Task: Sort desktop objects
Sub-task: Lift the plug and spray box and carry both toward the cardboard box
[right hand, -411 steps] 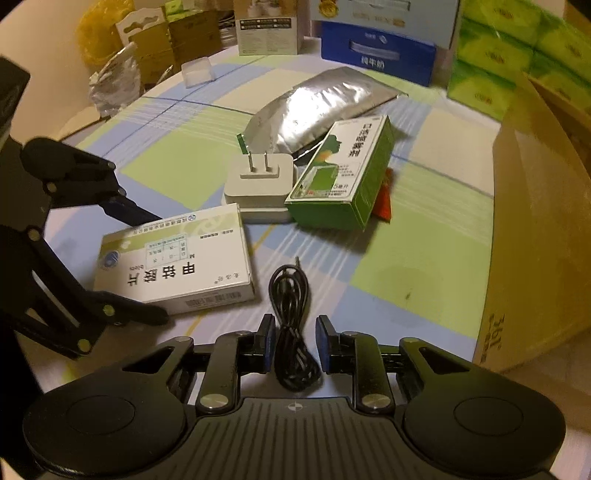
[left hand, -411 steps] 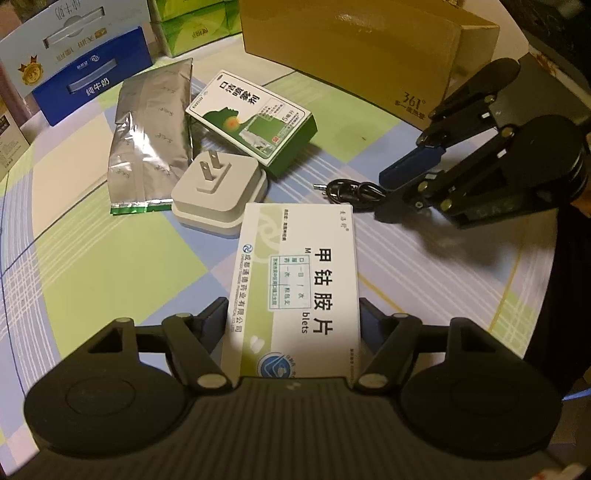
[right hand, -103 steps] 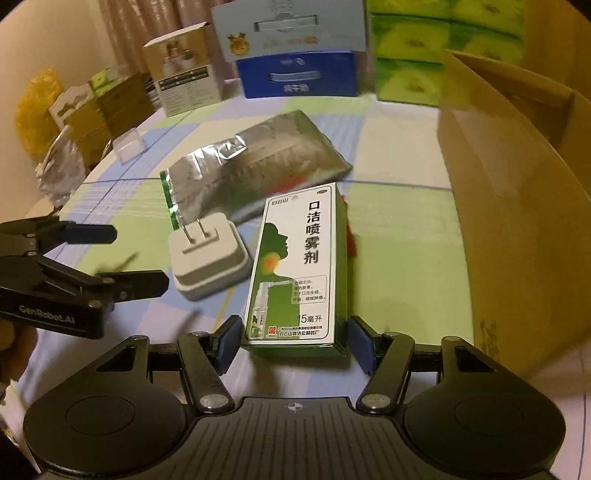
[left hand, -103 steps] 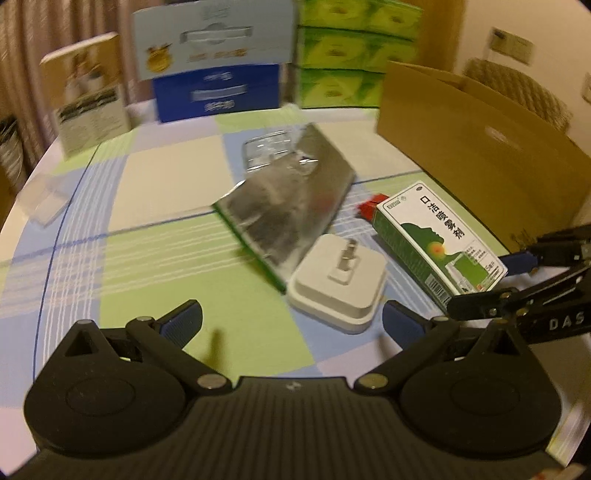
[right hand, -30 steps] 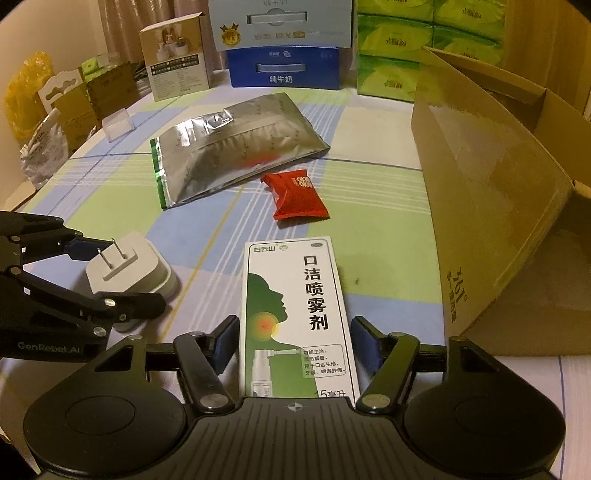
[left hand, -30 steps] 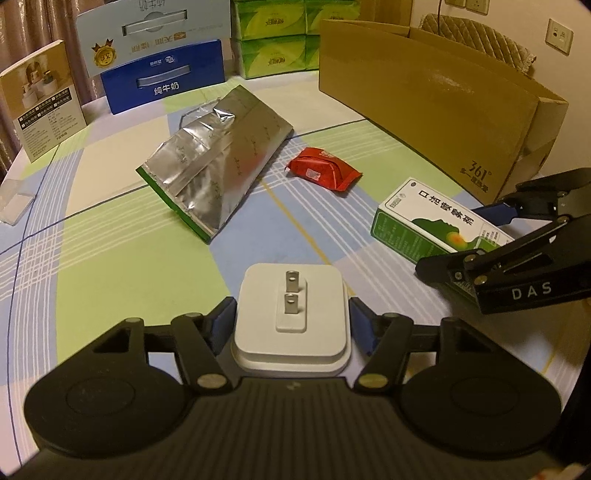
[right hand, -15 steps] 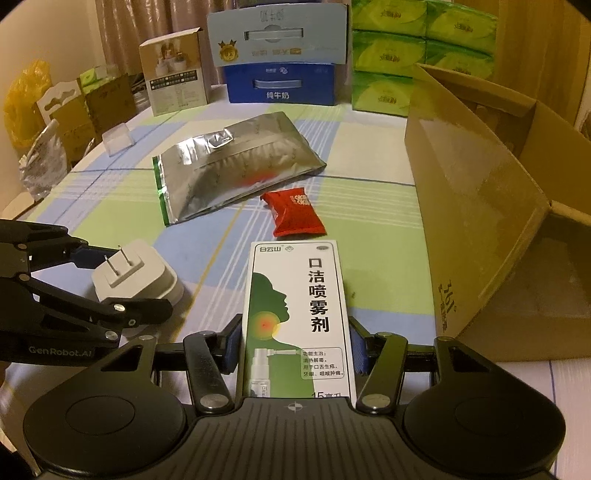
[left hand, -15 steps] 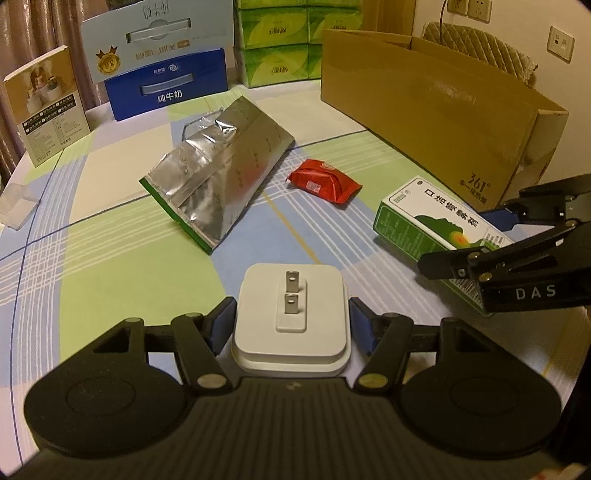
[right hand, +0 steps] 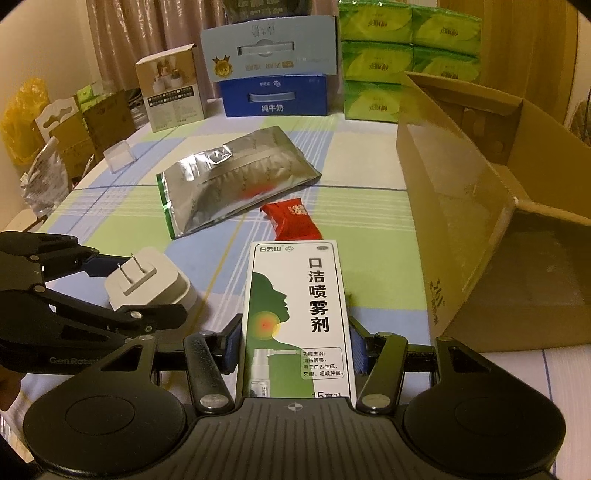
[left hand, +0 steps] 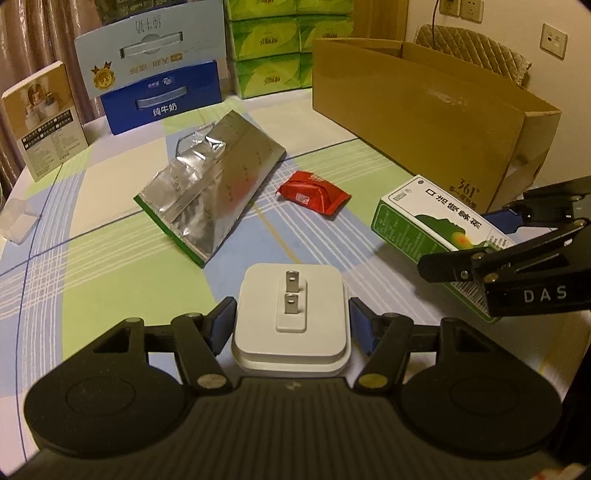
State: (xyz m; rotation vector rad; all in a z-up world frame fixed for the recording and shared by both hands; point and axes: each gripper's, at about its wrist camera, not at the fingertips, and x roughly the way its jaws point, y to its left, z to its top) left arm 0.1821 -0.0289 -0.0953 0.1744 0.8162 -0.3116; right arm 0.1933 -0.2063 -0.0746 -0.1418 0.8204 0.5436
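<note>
The carton [right hand: 480,206] marked "361°" looks empty. Left gripper [left hand: 291,325] clamps the plug [left hand: 291,314]; right gripper [right hand: 295,350], just tightened, clamps the "15" spray box [right hand: 299,317].

At the far edge of the checked surface [right hand: 369,206] a blue milk carton [right hand: 275,96] stands with a pale blue carton [right hand: 269,48] on top. Stacked green tissue packs [right hand: 406,55] stand just to its right, a white photo-printed box [right hand: 171,90] to its left. A wall socket [left hand: 553,36] shows behind.
</note>
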